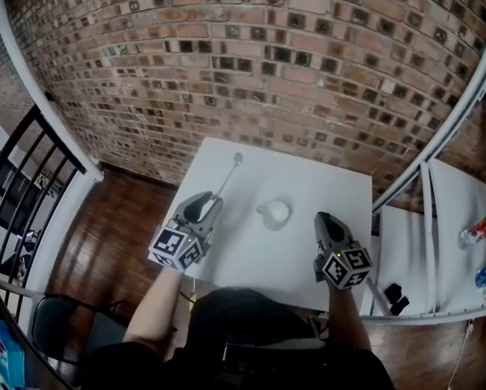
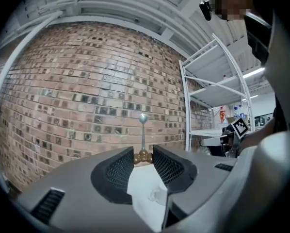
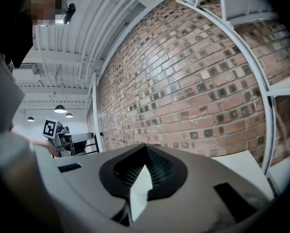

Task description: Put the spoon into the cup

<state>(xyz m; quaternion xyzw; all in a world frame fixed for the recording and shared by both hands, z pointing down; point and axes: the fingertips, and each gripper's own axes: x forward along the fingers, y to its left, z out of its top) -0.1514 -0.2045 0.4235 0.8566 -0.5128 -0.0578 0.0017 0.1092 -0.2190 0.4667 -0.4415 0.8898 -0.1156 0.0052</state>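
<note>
Our left claw (image 2: 143,155) is clenched on the gold knobby end of a thin silver metal spoon (image 2: 143,136). The two dark pads pinch that knob from both sides. The rest of the spoon sticks out past the claw tips, away from us. Its long line runs toward the red-brown brick wall (image 1: 251,71), and its little round bowl is at the far end.

The small white round cup (image 1: 274,212) stands on the white square surface (image 1: 251,254). In the head view it is to the right of the left claw and sits between our two claws. It is near the spoon but not touching it. The spoon points past the cup's left side, not at it. In the left gripper view we see the cup low down, between the jaws and under the spoon.

Our right claw (image 3: 145,148) is closed tight with nothing in it. It is on the other side of the cup and apart from it.

We think the left claw must swing to the right. Then it must tip the spoon so the bowl end points down over the cup's open top. The spoon is long and held only at its tip, so it could wobble or bump the cup's rim.
</note>
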